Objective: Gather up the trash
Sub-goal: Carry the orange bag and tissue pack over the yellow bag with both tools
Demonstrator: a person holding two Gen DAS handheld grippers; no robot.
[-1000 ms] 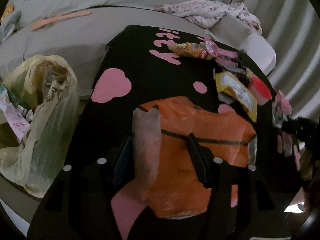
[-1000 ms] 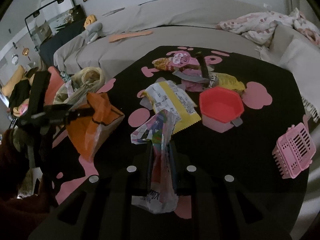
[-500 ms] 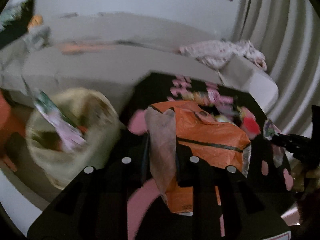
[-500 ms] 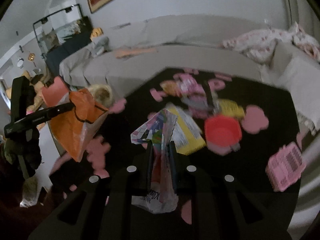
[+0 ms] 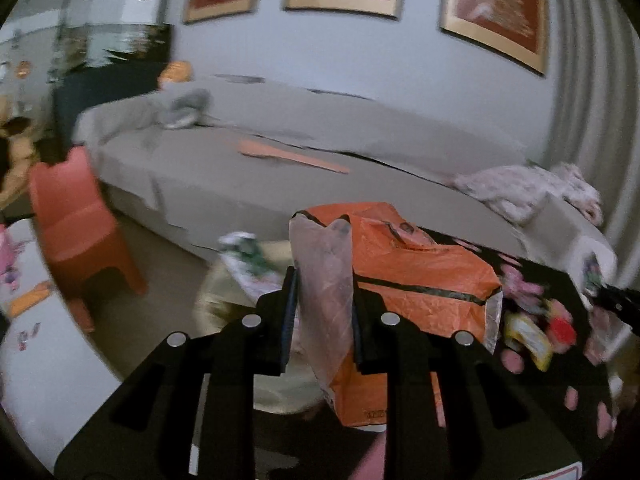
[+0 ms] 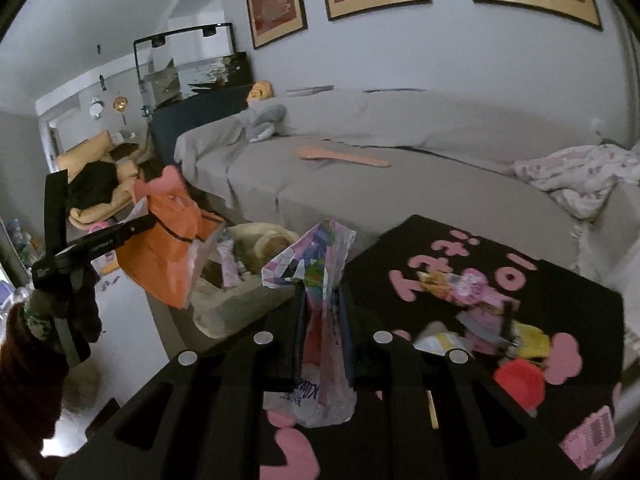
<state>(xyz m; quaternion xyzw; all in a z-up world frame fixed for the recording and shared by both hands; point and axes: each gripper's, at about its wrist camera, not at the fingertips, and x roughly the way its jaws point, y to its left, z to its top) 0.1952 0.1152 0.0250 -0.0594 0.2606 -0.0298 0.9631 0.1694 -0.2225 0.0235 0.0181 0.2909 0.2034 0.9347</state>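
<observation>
My left gripper (image 5: 324,280) is shut on a crumpled orange plastic bag (image 5: 420,280), pinching its pale, translucent edge, and holds it in the air. In the right wrist view the same left gripper (image 6: 140,226) carries the orange bag (image 6: 172,256) above a yellowish trash bag (image 6: 256,248) on the floor. My right gripper (image 6: 322,300) is shut on a colourful printed wrapper (image 6: 316,252), lifted at the near-left corner of the black table (image 6: 560,292). The trash bag (image 5: 224,300) is blurred in the left wrist view.
More litter lies on the table: a yellow wrapper (image 6: 528,340), a red bowl (image 6: 520,380), a pink basket (image 6: 592,436). A grey sofa (image 5: 320,184) runs behind, with a flowered blanket (image 6: 580,176). A red child's chair (image 5: 76,220) stands left of the trash bag.
The left jaws closed on the orange bag and lifted it off the table. Both grippers rose and swung left, off the table towards the trash bag. The right grip is unchanged.
</observation>
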